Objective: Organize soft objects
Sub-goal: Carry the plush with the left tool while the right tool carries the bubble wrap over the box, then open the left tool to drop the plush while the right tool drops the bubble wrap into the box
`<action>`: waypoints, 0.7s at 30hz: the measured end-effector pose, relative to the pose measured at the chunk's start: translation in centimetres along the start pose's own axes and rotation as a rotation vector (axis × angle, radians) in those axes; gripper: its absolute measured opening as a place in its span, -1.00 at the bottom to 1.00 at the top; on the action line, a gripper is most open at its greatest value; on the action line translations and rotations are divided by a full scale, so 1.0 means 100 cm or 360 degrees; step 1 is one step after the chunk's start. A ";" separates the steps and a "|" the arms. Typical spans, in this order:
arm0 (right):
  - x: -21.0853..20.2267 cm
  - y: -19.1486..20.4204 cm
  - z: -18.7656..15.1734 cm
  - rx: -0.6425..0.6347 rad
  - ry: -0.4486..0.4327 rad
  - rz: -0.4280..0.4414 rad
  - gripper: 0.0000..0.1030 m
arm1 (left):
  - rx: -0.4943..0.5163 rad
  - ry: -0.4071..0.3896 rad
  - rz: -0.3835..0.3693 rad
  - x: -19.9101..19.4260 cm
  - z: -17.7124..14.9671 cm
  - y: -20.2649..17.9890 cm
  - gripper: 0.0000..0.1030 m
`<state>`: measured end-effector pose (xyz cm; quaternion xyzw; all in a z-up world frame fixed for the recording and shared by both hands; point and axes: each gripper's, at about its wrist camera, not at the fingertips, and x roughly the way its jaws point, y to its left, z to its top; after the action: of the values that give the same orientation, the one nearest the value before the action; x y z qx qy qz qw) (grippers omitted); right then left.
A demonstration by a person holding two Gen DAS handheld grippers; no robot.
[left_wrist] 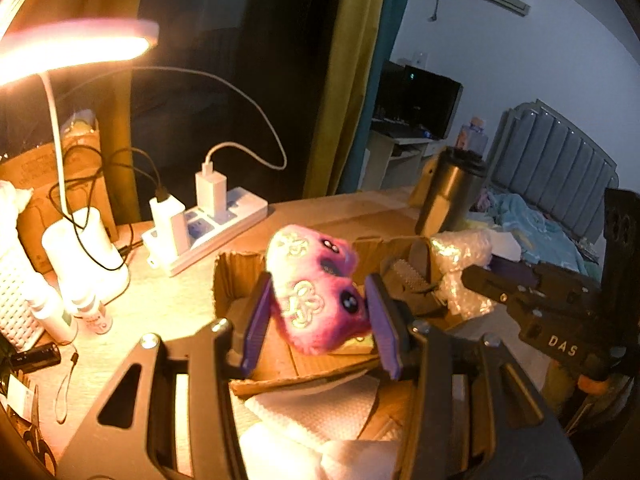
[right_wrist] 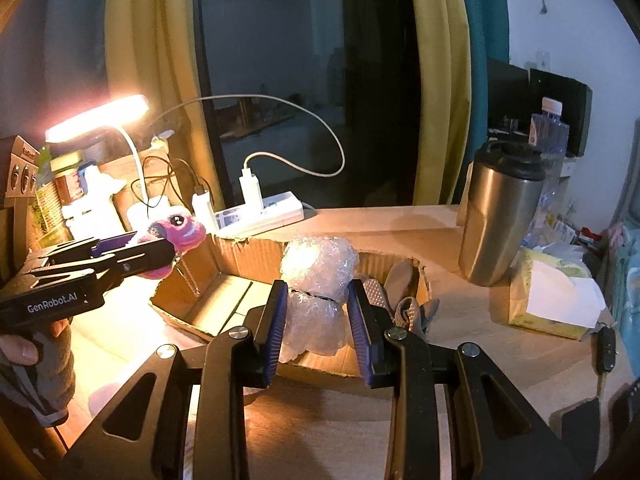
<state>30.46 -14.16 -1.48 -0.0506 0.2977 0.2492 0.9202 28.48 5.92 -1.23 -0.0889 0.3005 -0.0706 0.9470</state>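
Observation:
A pink plush toy (left_wrist: 316, 292) with black bead eyes and embroidered flowers hangs over the open cardboard box (left_wrist: 236, 276). My left gripper (left_wrist: 320, 280) is shut on it, purple pads pressing both sides. In the right wrist view the left gripper (right_wrist: 168, 246) comes in from the left with the plush toy (right_wrist: 180, 228) above the box's (right_wrist: 248, 252) left wall. My right gripper (right_wrist: 318, 286) is shut on a wad of clear bubble wrap (right_wrist: 320, 268) over the box's middle. In the left wrist view the right gripper (left_wrist: 468, 272) holds the bubble wrap (left_wrist: 460, 256). A grey dotted fabric item (right_wrist: 400, 292) lies in the box's right end.
A lit desk lamp (left_wrist: 72, 48), a power strip (left_wrist: 216, 224) with chargers and cables, and small bottles (left_wrist: 92, 312) stand left of the box. A steel tumbler (right_wrist: 500, 220), a tissue pack (right_wrist: 552, 296) and a key fob (right_wrist: 606, 348) sit to the right. White paper towels (left_wrist: 320, 412) lie near me.

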 end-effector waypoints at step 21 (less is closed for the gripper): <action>0.052 -0.011 -0.010 0.0042 0.0142 0.0063 -0.37 | -0.0004 0.0200 0.0004 0.061 -0.016 0.007 -0.06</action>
<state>34.08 -13.18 -5.33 -0.0437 0.3426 0.2611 0.9014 32.52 5.31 -6.03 -0.0852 0.3596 -0.0745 0.9262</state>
